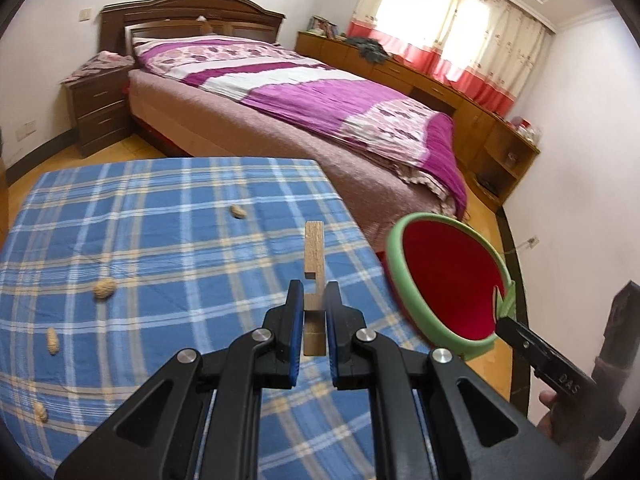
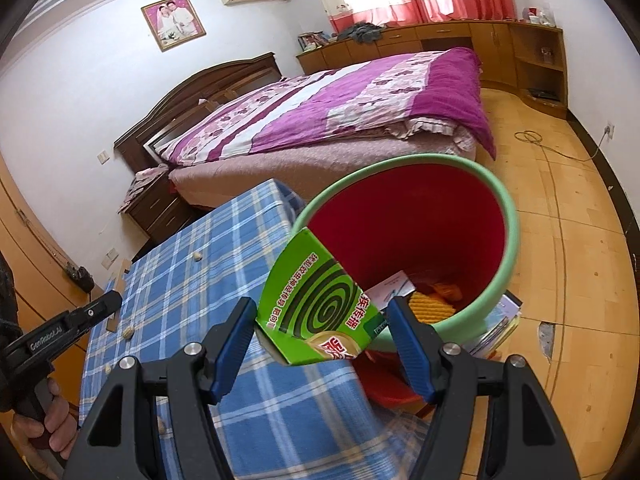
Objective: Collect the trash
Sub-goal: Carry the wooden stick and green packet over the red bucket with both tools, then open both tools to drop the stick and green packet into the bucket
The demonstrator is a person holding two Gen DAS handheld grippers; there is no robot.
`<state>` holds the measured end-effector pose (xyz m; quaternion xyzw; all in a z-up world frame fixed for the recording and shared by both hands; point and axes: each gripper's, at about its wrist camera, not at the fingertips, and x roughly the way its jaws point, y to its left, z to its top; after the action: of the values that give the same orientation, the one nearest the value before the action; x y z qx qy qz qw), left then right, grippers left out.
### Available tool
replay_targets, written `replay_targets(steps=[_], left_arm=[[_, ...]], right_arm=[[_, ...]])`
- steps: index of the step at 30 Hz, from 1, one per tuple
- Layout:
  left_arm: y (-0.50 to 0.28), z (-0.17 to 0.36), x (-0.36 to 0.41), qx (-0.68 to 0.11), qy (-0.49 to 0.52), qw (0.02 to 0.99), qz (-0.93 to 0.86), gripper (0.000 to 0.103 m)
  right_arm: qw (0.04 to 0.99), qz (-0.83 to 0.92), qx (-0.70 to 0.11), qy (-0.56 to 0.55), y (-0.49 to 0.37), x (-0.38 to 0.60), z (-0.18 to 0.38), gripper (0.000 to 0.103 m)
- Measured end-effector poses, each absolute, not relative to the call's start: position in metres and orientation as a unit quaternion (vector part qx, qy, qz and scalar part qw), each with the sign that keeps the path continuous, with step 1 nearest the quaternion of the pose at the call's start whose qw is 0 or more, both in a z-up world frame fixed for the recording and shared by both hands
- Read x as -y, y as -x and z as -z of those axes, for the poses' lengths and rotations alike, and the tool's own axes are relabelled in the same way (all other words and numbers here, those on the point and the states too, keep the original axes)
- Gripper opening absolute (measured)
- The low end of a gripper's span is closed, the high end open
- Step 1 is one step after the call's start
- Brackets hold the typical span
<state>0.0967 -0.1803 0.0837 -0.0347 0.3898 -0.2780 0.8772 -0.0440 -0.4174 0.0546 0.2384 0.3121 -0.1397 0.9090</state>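
Left hand-held gripper [image 1: 313, 308] clamped on wooden stick [image 1: 313, 256] above surface [image 1: 160, 208]. Right hand-held gripper [image 2: 322, 320] pinching green carton [image 2: 316, 304] at bin [image 2: 508, 216] rim. Peanuts [image 1: 105, 288] near left edge.

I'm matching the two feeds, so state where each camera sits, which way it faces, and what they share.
Left wrist: sits behind the left gripper, shut on a notched wooden strip; faces down across the blue plaid tablecloth with peanut shells toward the bed; a hand shows at right.
Right wrist: sits behind the right gripper, holding a green mosquito-coil box at the green-rimmed red bin; a hand shows at left.
Shared: tablecloth, bin, bed, strip, each other's gripper.
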Motion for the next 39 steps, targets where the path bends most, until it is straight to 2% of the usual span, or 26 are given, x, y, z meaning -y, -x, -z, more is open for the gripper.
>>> replay_targets(steps=[24,39], left_arm=[[-0.078,-0.067,0.304,-0.392,-0.032,0.851,0.347,0.010],[-0.083,-0.035,0.357,-0.413,-0.059,0.827,0.376,0.010]], right_arm=[[0.897,0.165,-0.305,-0.273,0.047,0.508,-0.033,0.070],[0.891,0.175,-0.305,-0.286,0.034,0.532,-0.020,0.070]])
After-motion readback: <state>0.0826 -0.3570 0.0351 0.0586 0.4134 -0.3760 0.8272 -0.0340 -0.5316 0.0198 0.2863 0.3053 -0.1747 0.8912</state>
